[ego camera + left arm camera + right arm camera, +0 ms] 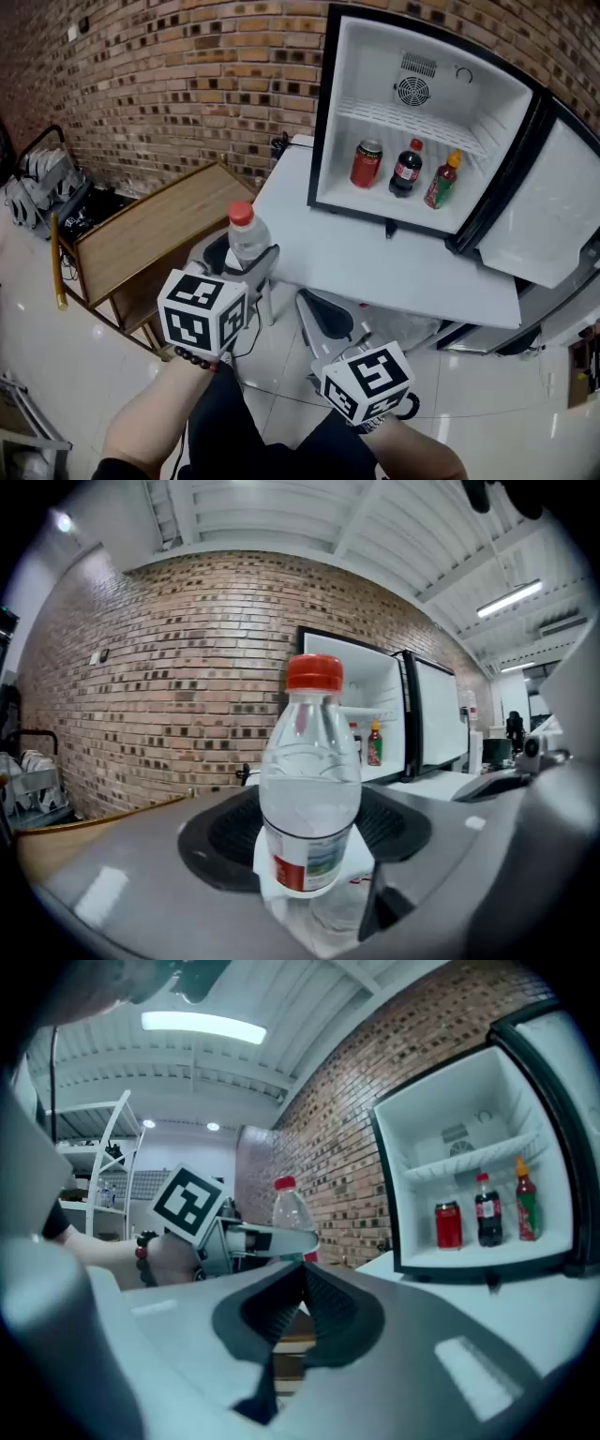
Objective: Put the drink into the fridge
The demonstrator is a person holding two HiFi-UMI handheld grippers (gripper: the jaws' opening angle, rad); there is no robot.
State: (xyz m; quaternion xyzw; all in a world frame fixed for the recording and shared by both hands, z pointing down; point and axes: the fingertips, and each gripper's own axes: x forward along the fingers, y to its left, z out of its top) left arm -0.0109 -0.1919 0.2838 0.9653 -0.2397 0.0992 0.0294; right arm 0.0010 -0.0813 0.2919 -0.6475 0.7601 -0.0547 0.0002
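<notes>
A clear water bottle (246,234) with a red cap stands upright between the jaws of my left gripper (246,261), which is shut on it, left of the white table (375,262). In the left gripper view the bottle (309,799) fills the middle, with the pads pressed on its lower body. My right gripper (319,314) is lower and to the right, shut with nothing in it; its pads (302,1274) meet at the tips. The small fridge (375,56) stands open on the table, beyond both grippers.
On the fridge floor stand a red can (366,163), a cola bottle (406,169) and a sauce bottle (442,180). Its door (553,216) swings out to the right. A wooden table (150,225) stands at the left, by a brick wall.
</notes>
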